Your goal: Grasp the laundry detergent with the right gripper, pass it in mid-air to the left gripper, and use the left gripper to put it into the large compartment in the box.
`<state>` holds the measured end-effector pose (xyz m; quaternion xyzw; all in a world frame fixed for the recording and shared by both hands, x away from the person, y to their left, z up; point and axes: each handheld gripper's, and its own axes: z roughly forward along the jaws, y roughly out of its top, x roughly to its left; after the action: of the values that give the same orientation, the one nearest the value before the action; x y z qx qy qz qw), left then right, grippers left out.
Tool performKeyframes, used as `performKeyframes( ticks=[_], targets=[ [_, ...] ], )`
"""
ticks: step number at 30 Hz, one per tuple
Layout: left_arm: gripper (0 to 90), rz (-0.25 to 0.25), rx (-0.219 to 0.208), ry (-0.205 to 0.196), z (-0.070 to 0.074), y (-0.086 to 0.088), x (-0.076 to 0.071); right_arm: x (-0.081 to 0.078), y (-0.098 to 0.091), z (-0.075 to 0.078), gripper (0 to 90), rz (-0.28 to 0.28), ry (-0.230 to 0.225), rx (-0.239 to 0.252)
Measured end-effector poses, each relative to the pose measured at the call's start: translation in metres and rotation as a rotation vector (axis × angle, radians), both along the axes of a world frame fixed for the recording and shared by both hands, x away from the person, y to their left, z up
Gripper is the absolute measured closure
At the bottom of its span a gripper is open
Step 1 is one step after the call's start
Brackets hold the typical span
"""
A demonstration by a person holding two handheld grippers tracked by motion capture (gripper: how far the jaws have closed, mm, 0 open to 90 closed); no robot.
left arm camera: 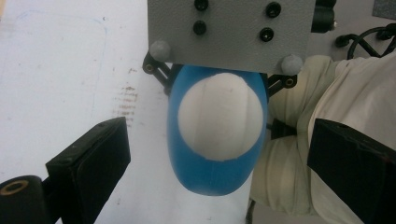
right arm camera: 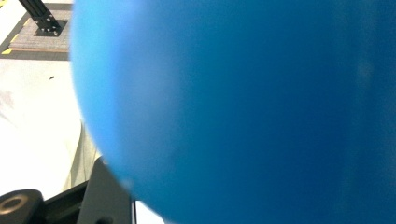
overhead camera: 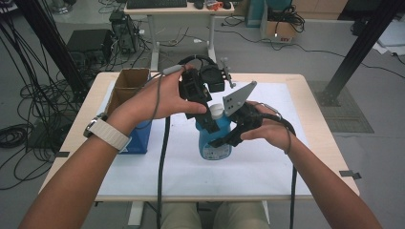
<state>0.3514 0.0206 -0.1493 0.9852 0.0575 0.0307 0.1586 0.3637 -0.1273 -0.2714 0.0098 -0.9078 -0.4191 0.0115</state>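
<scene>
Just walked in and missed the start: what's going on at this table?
A person is working on a blue bottle with a white cap, standing on the white mat. The right gripper grips the bottle's body. The left gripper hovers above the cap, jaws open either side, not touching it. A cardboard box stands at left.

In the right gripper view we see the blue bottle (right arm camera: 243, 107) as a blur, cut off by the top, right and bottom edges. In the high view the right hand-held gripper (overhead camera: 224, 138) hides part of its label, whose print is too small to read.
</scene>
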Motion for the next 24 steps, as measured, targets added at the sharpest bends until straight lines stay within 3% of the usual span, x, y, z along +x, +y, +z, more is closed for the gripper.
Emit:
performKeyframes(
  ticks=[24],
  targets=[
    [6.1,-0.005,-0.003,0.005,-0.0014,0.0004,-0.0002,0.001,-0.0008,-0.0009,43.4,0.003,0.0,-0.003]
  ],
)
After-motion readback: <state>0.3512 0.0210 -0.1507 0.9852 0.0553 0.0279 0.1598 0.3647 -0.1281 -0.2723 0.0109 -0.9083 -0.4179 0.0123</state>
